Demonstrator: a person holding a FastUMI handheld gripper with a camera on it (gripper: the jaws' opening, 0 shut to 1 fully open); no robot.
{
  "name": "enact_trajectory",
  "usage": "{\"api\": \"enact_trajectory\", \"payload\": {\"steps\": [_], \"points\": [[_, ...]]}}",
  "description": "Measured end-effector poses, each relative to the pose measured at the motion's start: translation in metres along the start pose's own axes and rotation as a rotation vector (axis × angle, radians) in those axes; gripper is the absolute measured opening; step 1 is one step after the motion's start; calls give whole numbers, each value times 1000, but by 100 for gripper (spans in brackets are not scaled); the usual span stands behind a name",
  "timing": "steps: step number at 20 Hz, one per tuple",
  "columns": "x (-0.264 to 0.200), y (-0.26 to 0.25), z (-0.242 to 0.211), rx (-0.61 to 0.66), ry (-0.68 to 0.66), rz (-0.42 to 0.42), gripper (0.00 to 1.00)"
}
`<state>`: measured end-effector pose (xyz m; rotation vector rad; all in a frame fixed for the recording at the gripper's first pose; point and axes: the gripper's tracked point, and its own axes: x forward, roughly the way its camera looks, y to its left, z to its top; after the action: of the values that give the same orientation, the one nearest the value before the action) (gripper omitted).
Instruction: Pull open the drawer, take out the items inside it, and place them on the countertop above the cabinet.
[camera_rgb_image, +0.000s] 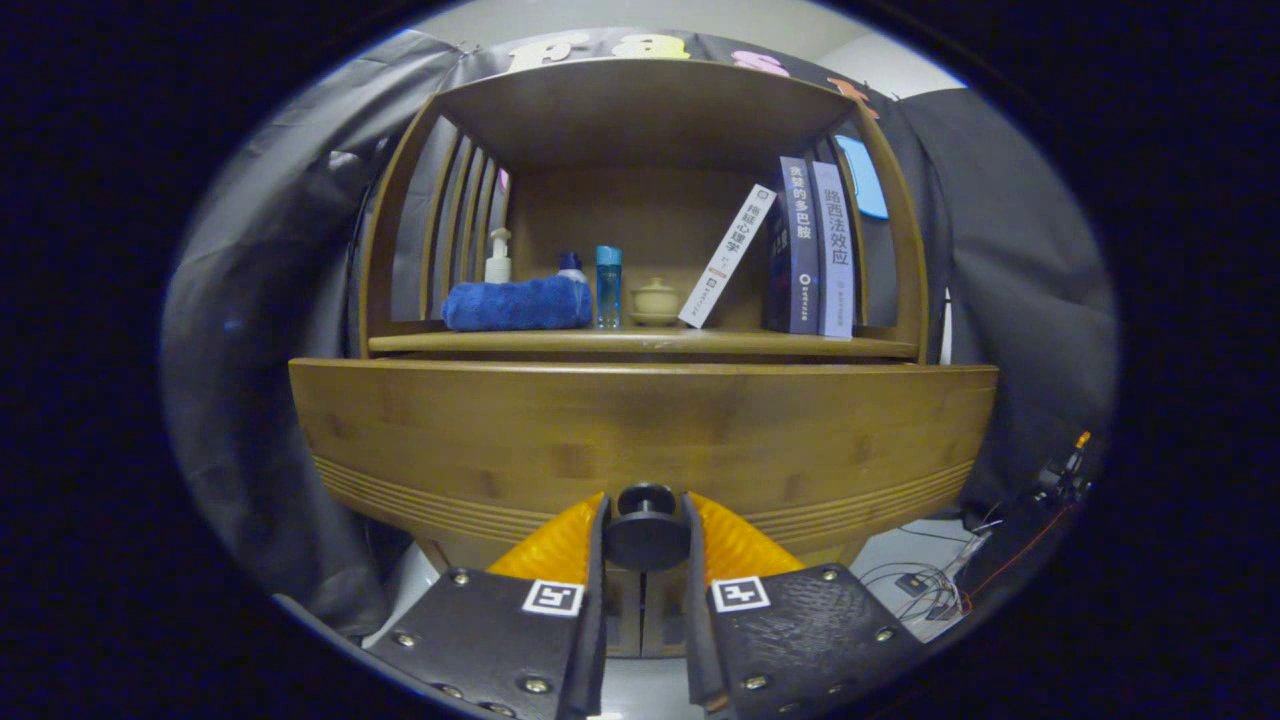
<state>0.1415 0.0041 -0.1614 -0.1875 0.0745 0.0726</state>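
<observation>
Wood cabinet w/ bench (640, 342) on top, towel and books at 12 o'clock. Gripper (645, 530) fingers clamped on drawer (640, 440) knob (646, 528). Step: opening drawer; next likely straight pull back.

The booth is being enclosed by dark cloth (260, 330); pale floor (900, 560) is being crossed by cables (940, 585).

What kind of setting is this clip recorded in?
Likely a staged household booth: a wooden cabinet with books and a blue towel shelved above, black cloth behind. The gripper pinches the drawer knob.
</observation>
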Motion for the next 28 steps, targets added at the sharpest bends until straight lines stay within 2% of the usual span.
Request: {"api": "enact_trajectory", "payload": {"steps": [8, 11, 13, 14, 17, 20, 26, 28], "points": [[-73, 0, -16, 26, 12, 9, 32], [-79, -2, -19, 43, 13, 19, 32], [-77, -2, -19, 56, 27, 23, 26], [-79, -3, -20, 53, 34, 18, 26], [-93, -3, -19, 51, -21, 16, 26], [-114, -15, -9, 72, -58, -33, 26], [-104, -29, 16, 75, 4, -59, 100], [-103, -32, 36, 45, -15, -75, 100]]}}
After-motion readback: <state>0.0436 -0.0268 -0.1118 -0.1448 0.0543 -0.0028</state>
